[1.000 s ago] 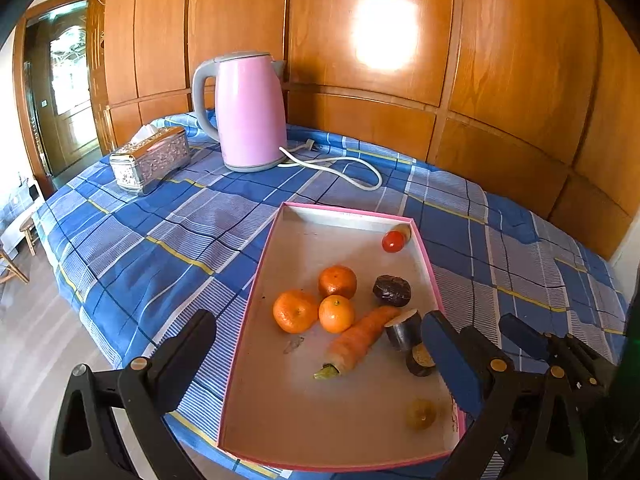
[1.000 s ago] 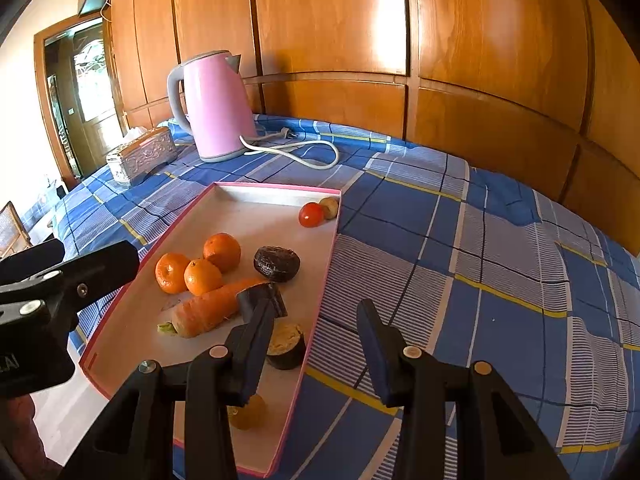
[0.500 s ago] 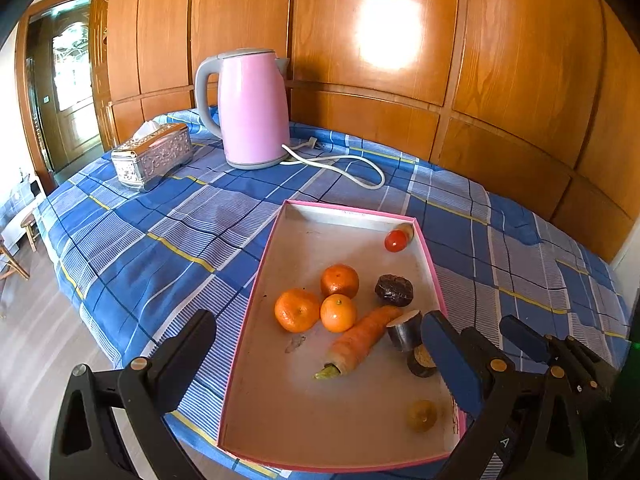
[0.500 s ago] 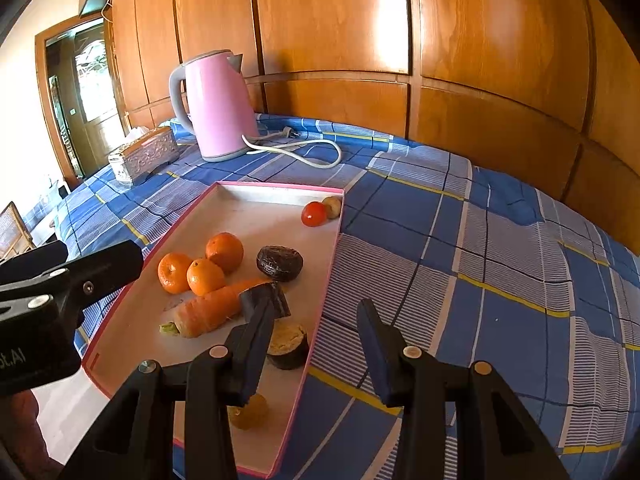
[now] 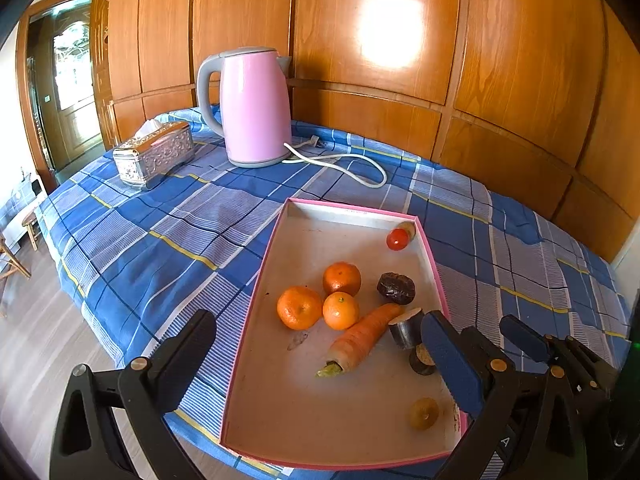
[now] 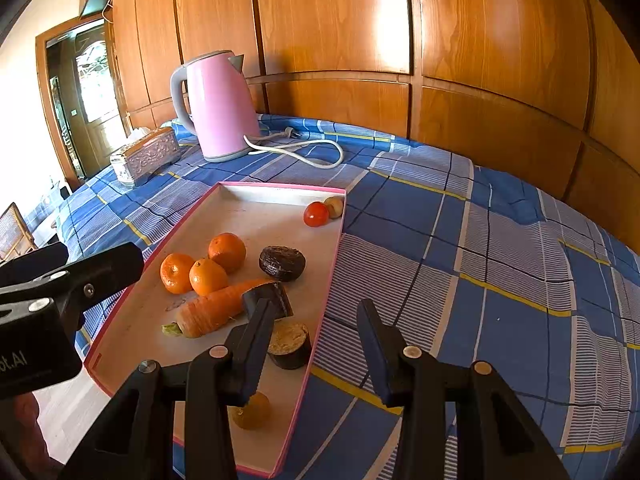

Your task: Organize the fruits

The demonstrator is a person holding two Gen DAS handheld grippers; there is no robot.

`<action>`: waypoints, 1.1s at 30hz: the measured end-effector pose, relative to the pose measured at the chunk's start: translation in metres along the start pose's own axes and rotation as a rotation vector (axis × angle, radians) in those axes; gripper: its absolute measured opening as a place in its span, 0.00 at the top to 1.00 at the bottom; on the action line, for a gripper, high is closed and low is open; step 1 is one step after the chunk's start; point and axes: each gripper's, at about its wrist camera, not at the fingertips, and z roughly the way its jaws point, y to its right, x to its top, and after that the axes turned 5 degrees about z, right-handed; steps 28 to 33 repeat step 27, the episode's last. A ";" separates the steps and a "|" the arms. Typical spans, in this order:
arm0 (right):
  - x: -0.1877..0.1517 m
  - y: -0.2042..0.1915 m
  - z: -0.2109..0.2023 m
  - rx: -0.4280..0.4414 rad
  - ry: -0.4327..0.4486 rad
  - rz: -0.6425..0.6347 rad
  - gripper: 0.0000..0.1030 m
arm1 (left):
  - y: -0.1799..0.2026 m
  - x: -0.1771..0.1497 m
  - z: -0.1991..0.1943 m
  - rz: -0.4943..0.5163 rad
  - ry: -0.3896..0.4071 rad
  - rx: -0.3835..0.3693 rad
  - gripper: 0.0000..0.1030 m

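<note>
A pink-rimmed tray lies on the blue checked cloth. In it are three oranges, a carrot, a dark wrinkled fruit, two dark eggplant pieces, a red tomato, a small brown fruit beside it, and a small yellow-brown fruit. My left gripper is open and empty over the tray's near end. My right gripper is open and empty over the tray's right rim.
A pink kettle with a white cord stands at the back. A silver tissue box sits left of it. Wooden wall panels stand behind. The table edge and floor lie at the left.
Both grippers have shifted slightly; the views sit a little lower and further back. The fruits have not moved and both grippers stay open.
</note>
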 end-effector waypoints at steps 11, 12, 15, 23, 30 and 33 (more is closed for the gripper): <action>-0.001 0.000 -0.001 0.002 -0.001 -0.001 0.58 | 0.000 0.000 -0.003 0.004 0.005 0.000 0.00; -0.001 0.000 -0.002 0.002 0.000 -0.001 0.58 | 0.000 0.000 -0.003 0.004 0.005 0.000 0.00; -0.001 0.001 -0.001 0.002 -0.001 0.001 0.58 | 0.000 0.000 -0.003 0.004 0.005 0.000 0.00; -0.001 0.001 0.000 0.003 -0.002 0.003 0.58 | 0.003 0.000 -0.005 0.008 0.018 -0.015 0.00; 0.000 0.005 -0.001 0.002 0.002 0.014 0.58 | 0.005 0.000 -0.004 0.014 0.013 -0.023 0.00; 0.000 0.005 -0.001 0.002 0.002 0.014 0.58 | 0.005 0.000 -0.004 0.014 0.013 -0.023 0.00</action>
